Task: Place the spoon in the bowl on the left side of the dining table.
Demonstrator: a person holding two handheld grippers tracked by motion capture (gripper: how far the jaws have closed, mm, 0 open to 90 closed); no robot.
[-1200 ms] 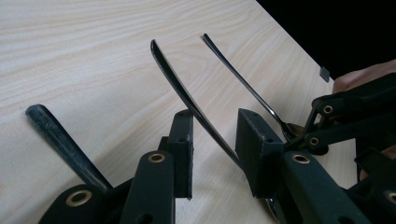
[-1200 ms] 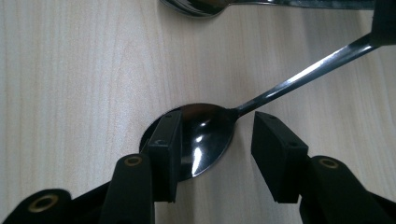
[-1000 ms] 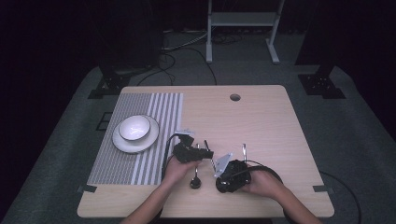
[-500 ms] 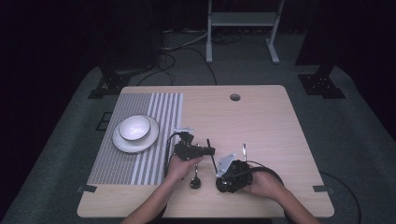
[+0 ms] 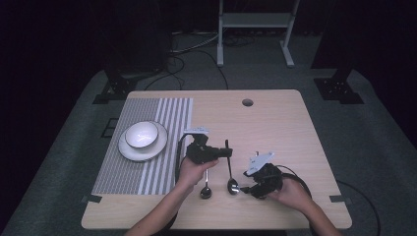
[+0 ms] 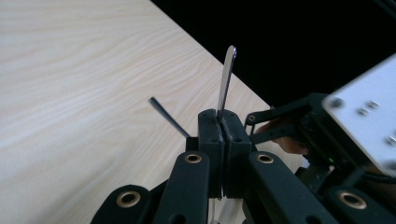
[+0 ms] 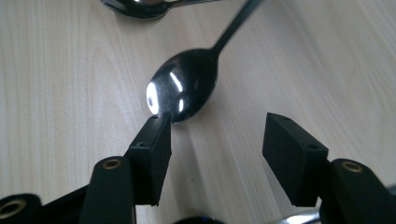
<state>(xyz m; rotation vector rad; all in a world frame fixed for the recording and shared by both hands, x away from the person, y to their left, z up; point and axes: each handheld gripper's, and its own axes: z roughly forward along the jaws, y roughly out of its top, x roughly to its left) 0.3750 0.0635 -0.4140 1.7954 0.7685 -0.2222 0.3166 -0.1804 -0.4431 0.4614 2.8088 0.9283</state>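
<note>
Two shiny spoons [image 5: 229, 169] lie side by side (bowls nearest).

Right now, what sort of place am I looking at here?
Probably a recording studio or lab set up as a dining spot: a light wooden table on grey carpet with dark surroundings, a grey striped placemat under a white bowl, and floor cables.

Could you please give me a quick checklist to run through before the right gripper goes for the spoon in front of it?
1. Right gripper open: ok, jaws stand apart.
2. Free spoon between the jaws: not ok, its bowl lies just ahead of the left jaw's tip.
3. Left gripper shut on the other spoon: ok, handle pinched between the jaws.
4. That spoon lifted off the table: cannot tell.
5. Grippers apart: ok in the high view.
6. Bowl and plate out of the way: ok, on the mat.
</note>
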